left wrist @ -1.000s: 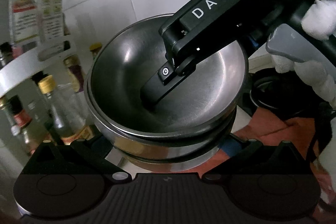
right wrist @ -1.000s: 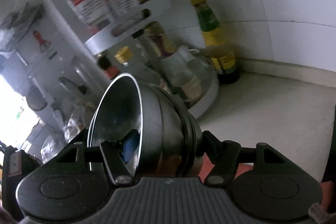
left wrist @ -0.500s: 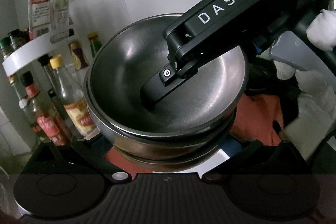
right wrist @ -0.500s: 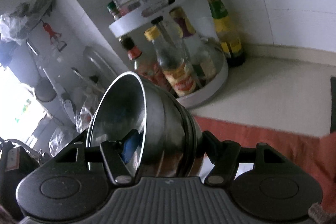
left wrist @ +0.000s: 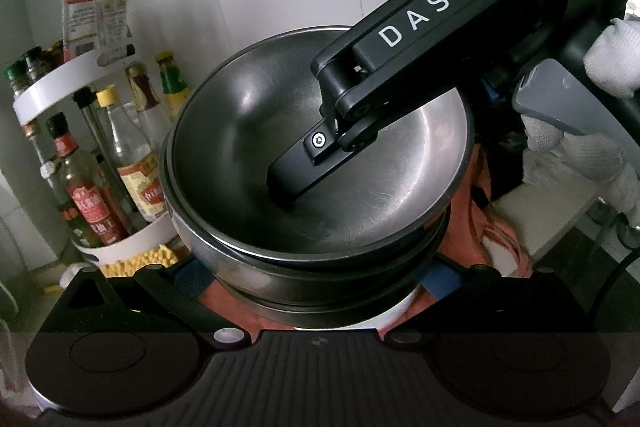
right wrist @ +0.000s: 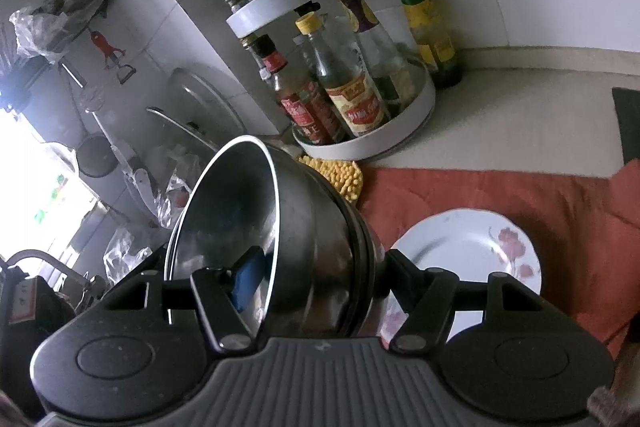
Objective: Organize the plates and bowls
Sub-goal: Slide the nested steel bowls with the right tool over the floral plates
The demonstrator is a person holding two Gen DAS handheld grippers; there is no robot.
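A stack of nested steel bowls (left wrist: 280,155) hangs above an orange-red cloth (right wrist: 520,195), carried by both grippers. My left gripper (left wrist: 314,279) is shut on the lower part of the stack, a blue pad on each side. My right gripper (right wrist: 320,267) is shut on the stack's wall (right wrist: 316,227): one finger (left wrist: 296,175) reaches down inside the top bowl, the other presses from outside. A white plate with pink flowers (right wrist: 472,251) lies on the cloth just right of the stack.
A white two-tier rack (right wrist: 372,143) of sauce bottles stands against the tiled wall, also at the left (left wrist: 120,247). A yellow nubby cloth (right wrist: 340,175) lies in front of it. A white-gloved hand (left wrist: 580,147) holds the right gripper. A pot lid (right wrist: 200,99) leans at far left.
Both grippers have carried the bowl stack sideways over the counter. The bottle rack slid toward the middle in both views, and the red cloth and flowered plate came into the right wrist view.
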